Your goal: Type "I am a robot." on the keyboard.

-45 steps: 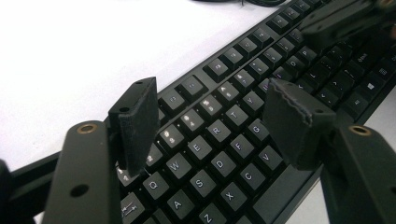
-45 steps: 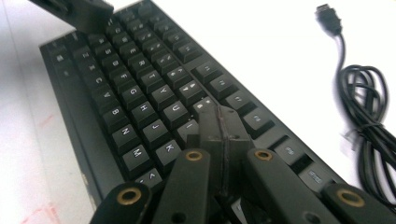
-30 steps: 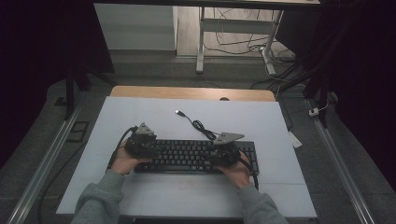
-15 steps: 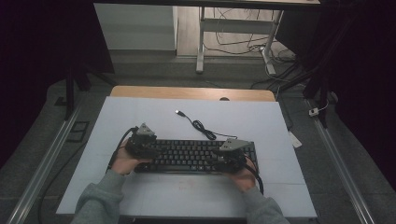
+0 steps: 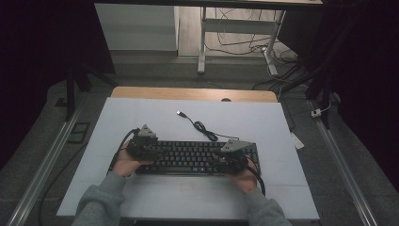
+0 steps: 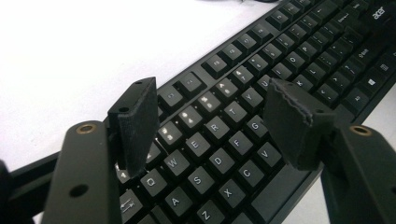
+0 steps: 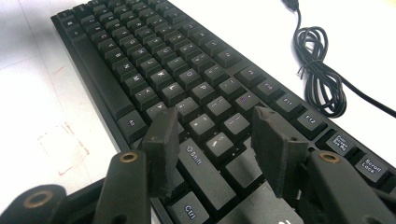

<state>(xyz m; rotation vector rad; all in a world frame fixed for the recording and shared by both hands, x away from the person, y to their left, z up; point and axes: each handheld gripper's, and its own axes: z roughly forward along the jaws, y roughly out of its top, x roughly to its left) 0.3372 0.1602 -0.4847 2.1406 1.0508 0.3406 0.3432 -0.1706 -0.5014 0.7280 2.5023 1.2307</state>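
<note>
High view: keyboard (image 5: 193, 157) lies under both claws.

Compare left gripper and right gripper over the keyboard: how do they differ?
The left gripper hangs over the keyboard's letter keys at Q, W and A; the right gripper sits over Shift and Ctrl at the other end. The left gripper's jaws stand wider apart than the right gripper's. Both are open, holding nothing.
</note>
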